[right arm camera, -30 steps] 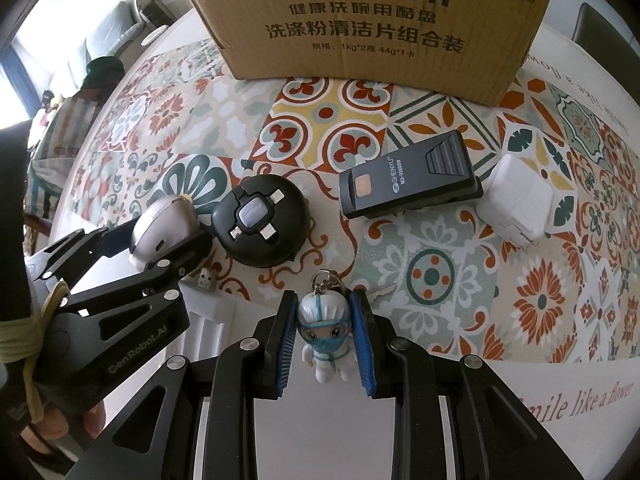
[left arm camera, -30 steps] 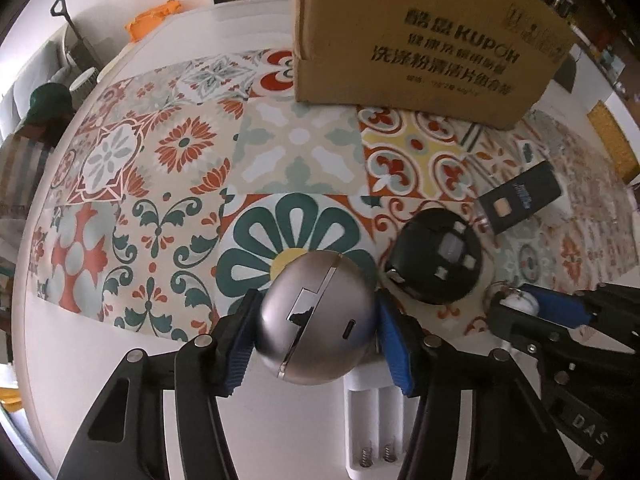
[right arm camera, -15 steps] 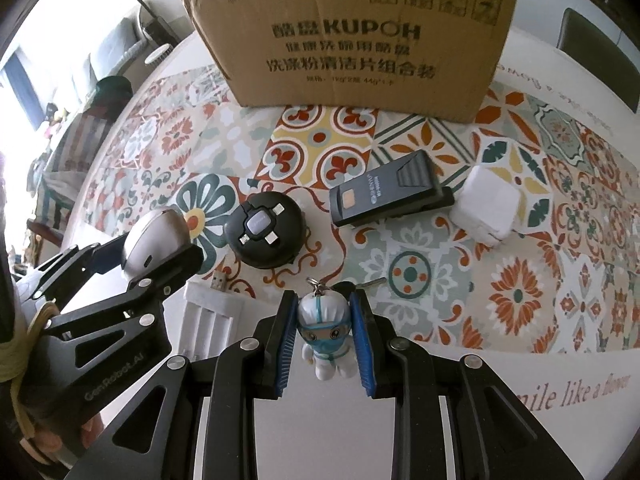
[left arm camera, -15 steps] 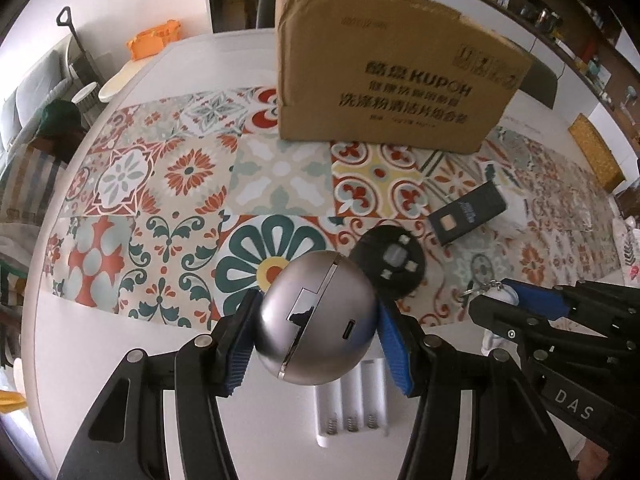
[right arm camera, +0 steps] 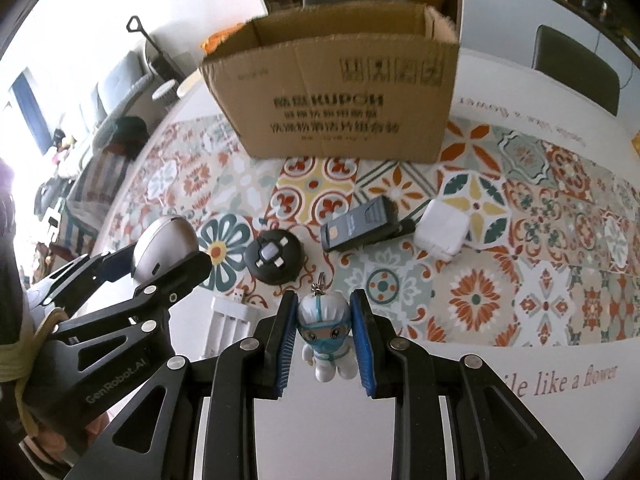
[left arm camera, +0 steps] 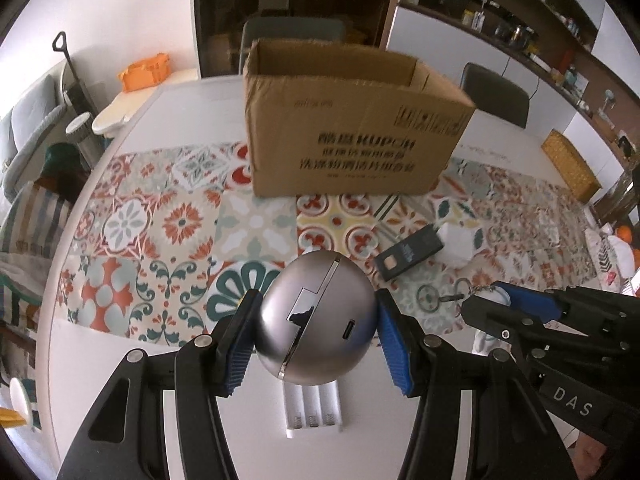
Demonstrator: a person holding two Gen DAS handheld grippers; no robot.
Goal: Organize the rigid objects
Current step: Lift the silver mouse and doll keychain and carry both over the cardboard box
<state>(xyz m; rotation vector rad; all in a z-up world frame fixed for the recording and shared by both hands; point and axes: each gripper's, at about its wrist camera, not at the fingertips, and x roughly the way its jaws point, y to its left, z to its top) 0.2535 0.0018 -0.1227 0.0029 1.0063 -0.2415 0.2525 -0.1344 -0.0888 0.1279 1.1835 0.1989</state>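
My left gripper (left arm camera: 316,326) is shut on a silver ball-shaped gadget (left arm camera: 316,322) and holds it high above the table; it also shows in the right wrist view (right arm camera: 166,246). My right gripper (right arm camera: 324,330) is shut on a small white-and-blue doll keychain (right arm camera: 326,334), also lifted. An open cardboard box (left arm camera: 348,136) stands at the back of the patterned mat (left arm camera: 168,220); the right wrist view shows the box (right arm camera: 336,96) too. On the mat lie a round black gadget (right arm camera: 274,256), a dark flat device (right arm camera: 360,224) and a white charger block (right arm camera: 442,230).
A white battery holder (left arm camera: 312,408) lies on the bare white table near the front edge, also in the right wrist view (right arm camera: 230,326). Chairs (left arm camera: 494,94) stand behind the table. A sofa and clutter are at the left.
Both grippers have risen well above the table with their objects held. The box's open top has come into view.
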